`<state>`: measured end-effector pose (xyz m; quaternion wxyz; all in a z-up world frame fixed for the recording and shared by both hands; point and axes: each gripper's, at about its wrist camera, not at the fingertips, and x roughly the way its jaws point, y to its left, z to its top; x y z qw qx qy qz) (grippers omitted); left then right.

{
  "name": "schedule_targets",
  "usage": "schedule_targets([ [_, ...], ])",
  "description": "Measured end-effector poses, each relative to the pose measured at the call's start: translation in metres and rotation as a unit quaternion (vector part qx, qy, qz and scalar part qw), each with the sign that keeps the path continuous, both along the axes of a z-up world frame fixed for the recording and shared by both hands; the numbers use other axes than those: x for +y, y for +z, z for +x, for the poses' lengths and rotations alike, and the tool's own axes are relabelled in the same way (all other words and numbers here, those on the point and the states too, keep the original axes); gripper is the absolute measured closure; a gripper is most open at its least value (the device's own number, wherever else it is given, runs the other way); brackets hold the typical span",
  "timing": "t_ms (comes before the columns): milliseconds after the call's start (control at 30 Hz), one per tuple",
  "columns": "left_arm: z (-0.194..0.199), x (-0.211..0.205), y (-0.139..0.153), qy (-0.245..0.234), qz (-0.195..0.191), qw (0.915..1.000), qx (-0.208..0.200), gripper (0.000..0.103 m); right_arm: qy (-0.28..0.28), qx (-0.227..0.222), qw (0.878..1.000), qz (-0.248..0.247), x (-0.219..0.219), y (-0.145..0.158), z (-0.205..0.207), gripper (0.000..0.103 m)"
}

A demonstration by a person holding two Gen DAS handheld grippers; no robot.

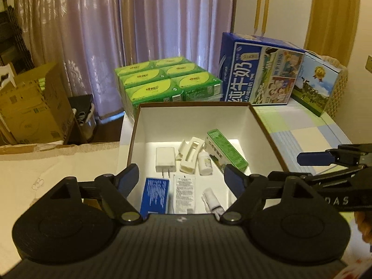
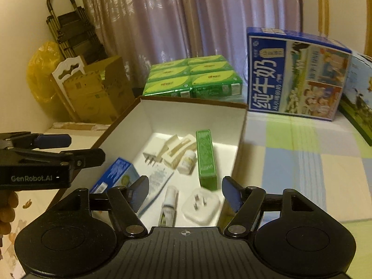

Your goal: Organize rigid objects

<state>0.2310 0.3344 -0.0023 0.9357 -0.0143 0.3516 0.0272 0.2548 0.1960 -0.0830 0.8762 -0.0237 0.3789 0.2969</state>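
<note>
An open cardboard box with a white inside (image 1: 195, 118) (image 2: 193, 116) stands on the table. In it lie a green carton (image 1: 226, 151) (image 2: 205, 160), a blue carton (image 1: 154, 194) (image 2: 116, 174), a white charger (image 1: 165, 159), a white plastic holder (image 1: 189, 155) (image 2: 177, 151), a small white bottle (image 1: 205, 164) (image 2: 187, 161), a sachet (image 1: 184, 193) (image 2: 158, 179), a slim spray bottle (image 2: 168, 205) and a white plug adapter (image 2: 201, 207). My left gripper (image 1: 181, 174) hovers open above the box's near side. My right gripper (image 2: 185, 186) is beside it, also open and holding nothing.
Behind the box stand a pack of green cartons (image 1: 167, 79) (image 2: 193, 76) and a large blue milk case (image 1: 260, 69) (image 2: 295, 74). A checked cloth (image 2: 302, 158) covers the table on the right. Cardboard boxes (image 1: 30, 107) and a folded trolley (image 2: 69, 30) stand at the left.
</note>
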Motion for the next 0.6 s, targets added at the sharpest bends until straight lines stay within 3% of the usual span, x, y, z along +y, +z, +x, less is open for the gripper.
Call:
schedule_targets([
  [167, -0.046, -0.022, 0.012, 0.000, -0.012, 0.9998, -0.015, 0.026, -0.006, -0.006, 1.000, 0.004, -0.028, 0.010, -0.026, 0.036],
  [433, -0.101, -0.075, 0.028, 0.035, -0.029, 0.9989, -0.010, 0.026, -0.017, -0.008, 1.000, 0.016, -0.093, 0.020, -0.062, 0.036],
  [600, -0.126, -0.119, 0.025, 0.033, -0.042, 0.9986, 0.004, 0.026, -0.017, -0.001, 1.000, 0.015, -0.137, 0.021, -0.084, 0.036],
])
